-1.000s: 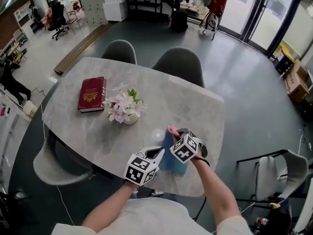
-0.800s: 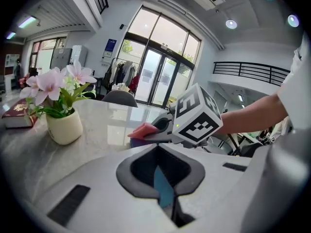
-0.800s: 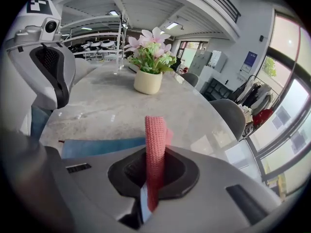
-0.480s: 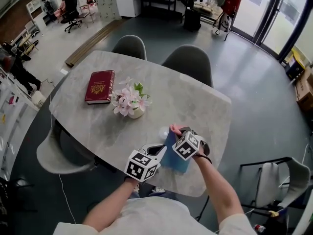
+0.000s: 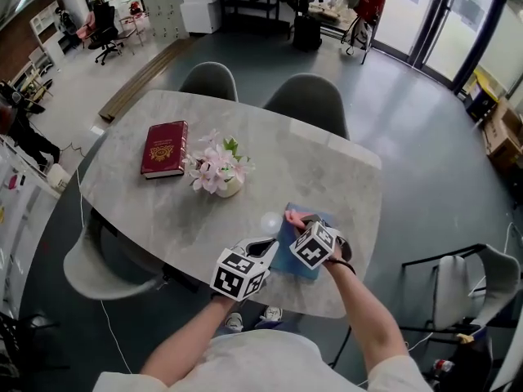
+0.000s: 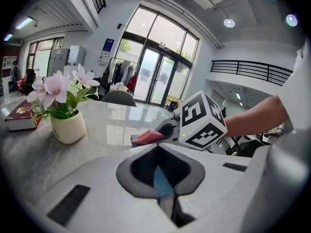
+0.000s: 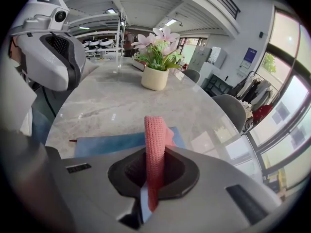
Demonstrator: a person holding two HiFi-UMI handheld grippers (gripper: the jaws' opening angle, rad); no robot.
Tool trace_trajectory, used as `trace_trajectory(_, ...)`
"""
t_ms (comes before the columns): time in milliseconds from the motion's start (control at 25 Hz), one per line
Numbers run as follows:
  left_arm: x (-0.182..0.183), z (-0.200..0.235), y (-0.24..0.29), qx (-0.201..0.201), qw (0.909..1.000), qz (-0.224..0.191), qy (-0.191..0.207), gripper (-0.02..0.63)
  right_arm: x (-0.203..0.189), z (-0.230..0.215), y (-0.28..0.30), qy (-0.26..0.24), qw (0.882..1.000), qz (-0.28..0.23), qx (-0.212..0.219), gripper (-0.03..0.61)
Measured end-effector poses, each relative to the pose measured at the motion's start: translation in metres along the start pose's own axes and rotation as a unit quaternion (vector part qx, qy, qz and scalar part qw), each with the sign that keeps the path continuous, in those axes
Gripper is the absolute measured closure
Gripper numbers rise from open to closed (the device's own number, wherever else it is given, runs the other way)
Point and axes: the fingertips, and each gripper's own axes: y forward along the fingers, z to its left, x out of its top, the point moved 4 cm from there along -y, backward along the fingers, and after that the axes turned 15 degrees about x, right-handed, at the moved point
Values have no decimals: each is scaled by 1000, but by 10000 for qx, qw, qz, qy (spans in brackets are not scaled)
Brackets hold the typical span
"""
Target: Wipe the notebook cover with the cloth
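A blue notebook [image 5: 288, 253] lies flat near the table's front edge. My left gripper [image 5: 263, 250] is at its left edge, jaws shut on a thin blue sliver of the notebook [image 6: 163, 183]. My right gripper [image 5: 296, 223] is shut on a pink cloth [image 7: 155, 149], which stands up between its jaws. The cloth [image 5: 292, 217] rests at the notebook's far end. In the right gripper view the blue cover [image 7: 112, 143] spreads out just beyond the jaws. In the left gripper view the right gripper [image 6: 165, 130] and the cloth [image 6: 148, 137] sit just ahead.
A white pot of pink flowers [image 5: 219, 171] stands mid-table, to the left beyond the notebook. A dark red book [image 5: 165, 149] lies at the far left. Two grey chairs [image 5: 306, 100] are tucked in at the table's far side, and another [image 5: 98, 268] at its left.
The head view has shifted a little. Both grippers keep their holds and stay at much the same places on the notebook.
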Motion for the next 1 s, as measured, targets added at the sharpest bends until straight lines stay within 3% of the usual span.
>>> trace_trajectory(1000, -29, 3, -51, -462, 9988, 32, 155, 606, -11, 103, -9, 547, 9983, 67, -206, 565)
